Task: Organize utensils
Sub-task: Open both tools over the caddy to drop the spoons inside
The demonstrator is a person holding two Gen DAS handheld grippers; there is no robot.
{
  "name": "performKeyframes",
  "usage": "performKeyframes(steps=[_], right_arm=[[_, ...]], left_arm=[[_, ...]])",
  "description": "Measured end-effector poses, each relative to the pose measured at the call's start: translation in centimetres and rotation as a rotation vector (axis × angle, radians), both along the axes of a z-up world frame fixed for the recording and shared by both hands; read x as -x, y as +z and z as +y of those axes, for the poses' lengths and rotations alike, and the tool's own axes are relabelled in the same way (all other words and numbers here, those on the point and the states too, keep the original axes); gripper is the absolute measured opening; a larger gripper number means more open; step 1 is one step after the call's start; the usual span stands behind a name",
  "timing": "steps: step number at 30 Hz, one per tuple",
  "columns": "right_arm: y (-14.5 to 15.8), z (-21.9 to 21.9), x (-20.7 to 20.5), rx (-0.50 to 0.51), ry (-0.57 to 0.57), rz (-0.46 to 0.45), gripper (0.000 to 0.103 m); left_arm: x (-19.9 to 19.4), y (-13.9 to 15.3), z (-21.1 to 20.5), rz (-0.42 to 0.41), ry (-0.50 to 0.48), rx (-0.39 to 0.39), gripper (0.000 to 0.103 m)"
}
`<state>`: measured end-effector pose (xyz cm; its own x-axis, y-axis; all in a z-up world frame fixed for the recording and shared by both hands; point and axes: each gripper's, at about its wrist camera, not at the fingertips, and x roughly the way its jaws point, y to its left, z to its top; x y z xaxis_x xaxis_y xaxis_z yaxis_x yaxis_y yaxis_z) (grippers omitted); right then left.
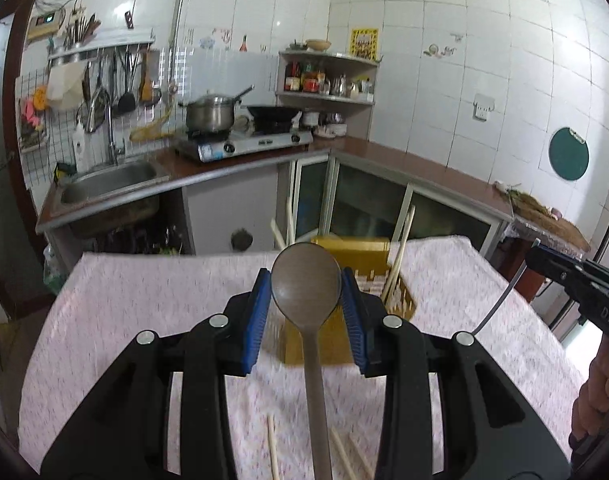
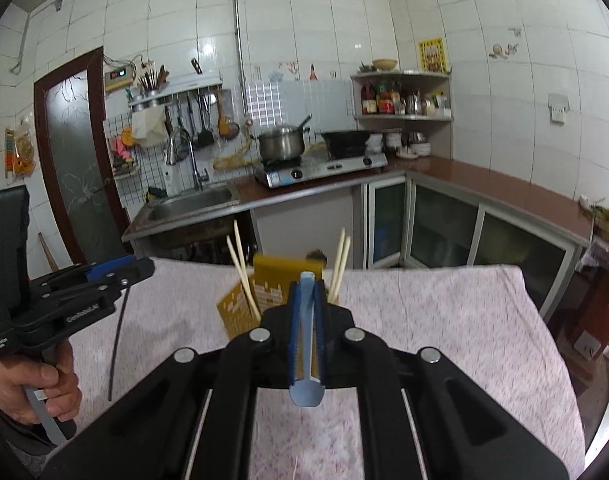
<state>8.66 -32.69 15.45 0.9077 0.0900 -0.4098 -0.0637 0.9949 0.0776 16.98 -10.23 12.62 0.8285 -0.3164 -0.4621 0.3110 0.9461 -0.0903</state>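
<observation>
My left gripper (image 1: pixel 306 276) is shut on the bowl of a brown spoon (image 1: pixel 304 292), and the handle runs back toward the camera. Behind it on the cloth stands a yellow slotted utensil holder (image 1: pixel 400 300) with chopsticks (image 1: pixel 400 252) sticking up in it. My right gripper (image 2: pixel 307 285) is shut on a flat light blue utensil (image 2: pixel 305 388), just in front of the holder (image 2: pixel 236 308) with its chopsticks (image 2: pixel 242 272). In the right wrist view the left gripper (image 2: pixel 142 267) is at the left, with the spoon handle (image 2: pixel 118 340) hanging down from it. The right gripper (image 1: pixel 538 258) shows at the right edge of the left wrist view.
A table under a pink speckled cloth (image 1: pixel 144 304) carries the holder. Loose chopsticks (image 1: pixel 273 452) lie on the cloth near the camera. Beyond the table runs a counter with a sink (image 1: pixel 104 184), a stove with a pot (image 1: pixel 208 114) and a corner shelf (image 1: pixel 328 76).
</observation>
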Motion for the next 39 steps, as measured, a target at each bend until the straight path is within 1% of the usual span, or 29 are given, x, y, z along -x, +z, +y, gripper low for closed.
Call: performKeyframes(steps=[6,9,12,16,21,26,32,34,37,39], right_arm=[[3.6,0.1,-2.8,0.005,0.004,-0.063,0.007],[4.8,0.1,-4.3,-0.002,0.006,-0.084,0.007],[5.2,0.2,-5.8,-0.004,0.009,-0.097,0.007],[5.0,0.4,-8.2,-0.005,0.014,-0.101,0.007],[3.5,0.7,-10.5,-0.007,0.017,-0.077,0.007],[2.3,0.7,-11.7,-0.004,0.012,-0.069,0.007],[1.2,0.9,-12.8,-0.010,0.016,-0.046,0.007],[0.7,0.8,-13.0,-0.019,0.012,-0.037,0.009],[0.2,1.0,-13.2,-0.021,0.020,-0.024,0.010],[0.3,1.0,-13.2,-0.024,0.014,-0.024,0.010]], left_arm=[[-4.2,3.8,-2.3,-0.065,-0.020,0.010,0.034],[-6.2,4.8,-3.2,-0.090,-0.023,0.028,0.034],[-7.9,4.9,-4.0,-0.112,-0.018,0.037,0.034],[-10.2,4.0,-4.7,-0.144,-0.006,0.049,0.034],[-12.9,1.8,-5.3,-0.183,0.004,0.058,0.034],[-15.4,-1.0,-5.7,-0.161,0.000,0.073,0.034],[-16.2,-3.2,-5.5,-0.136,0.008,0.069,0.035],[-16.2,-3.8,-5.5,-0.127,0.009,0.062,0.035],[-15.7,-4.1,-5.3,-0.122,0.006,0.052,0.040],[-15.2,-3.9,-5.0,-0.120,0.002,0.051,0.048]])
